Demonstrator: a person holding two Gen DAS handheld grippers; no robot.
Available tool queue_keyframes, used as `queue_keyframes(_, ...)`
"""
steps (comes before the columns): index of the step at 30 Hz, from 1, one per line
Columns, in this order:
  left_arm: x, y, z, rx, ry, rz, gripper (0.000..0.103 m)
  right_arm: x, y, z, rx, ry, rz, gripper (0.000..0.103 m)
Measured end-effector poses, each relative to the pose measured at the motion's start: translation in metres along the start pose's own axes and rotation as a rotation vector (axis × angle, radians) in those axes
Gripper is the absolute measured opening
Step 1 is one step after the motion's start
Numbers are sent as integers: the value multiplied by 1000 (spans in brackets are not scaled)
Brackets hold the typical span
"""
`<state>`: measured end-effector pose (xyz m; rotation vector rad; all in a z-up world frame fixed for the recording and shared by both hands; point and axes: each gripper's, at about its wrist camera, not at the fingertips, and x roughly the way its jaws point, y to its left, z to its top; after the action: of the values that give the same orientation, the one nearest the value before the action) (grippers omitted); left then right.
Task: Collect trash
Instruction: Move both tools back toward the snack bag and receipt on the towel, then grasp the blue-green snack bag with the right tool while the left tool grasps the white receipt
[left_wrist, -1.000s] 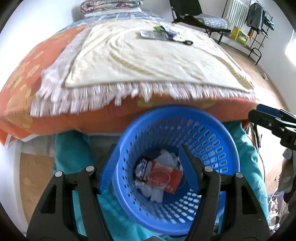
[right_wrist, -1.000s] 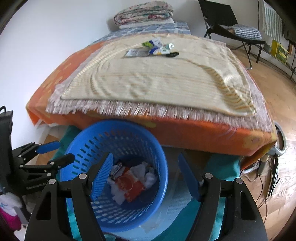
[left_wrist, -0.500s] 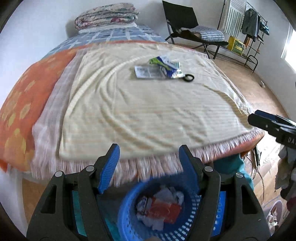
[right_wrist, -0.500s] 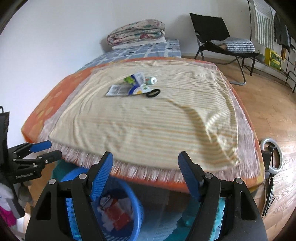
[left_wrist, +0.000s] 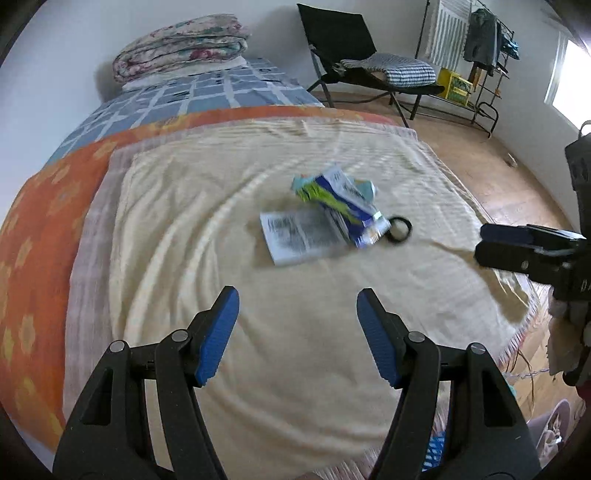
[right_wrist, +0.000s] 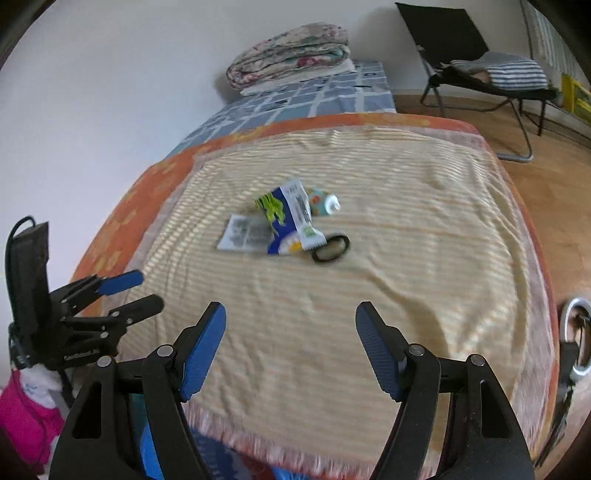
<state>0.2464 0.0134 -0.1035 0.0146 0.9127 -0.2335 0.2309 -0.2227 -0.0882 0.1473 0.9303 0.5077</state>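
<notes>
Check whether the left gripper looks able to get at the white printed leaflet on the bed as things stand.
Probably yes. The left gripper is open and empty, with only bare blanket between it and the leaflet. A blue and green wrapper overlaps the leaflet's right edge; its near-left corner lies uncovered.

L gripper (left_wrist: 297, 325): black plastic frame w/ triangular cut-outs, silver screw heads at pivots, blue ribbed finger pads (left_wrist: 218, 332). R gripper (right_wrist: 290, 339): same build, black arms, blue ribbed pads (right_wrist: 376, 350), silver screws. White lettering on L unit's side, illegible. Black box w/ black cable at its rear. No skin or sleeve clearly visible.
</notes>
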Motion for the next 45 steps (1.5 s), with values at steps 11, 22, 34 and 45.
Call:
queue_keyframes(11,73,29,57,-39,59,-94,56,70,-4,49,-49,59,19,72)
queue_keyframes(22,120,32,75,-36,132,-145,25,120,-1,65,-128,133,-14,72)
queue_keyframes(34,108,13,49,68,219,-158,16,124,-20,65,-28,163,16,42)
queue_keyframes(45,107,-33,47,248,208,-52,82,108,-36,63,33,169,39,42)
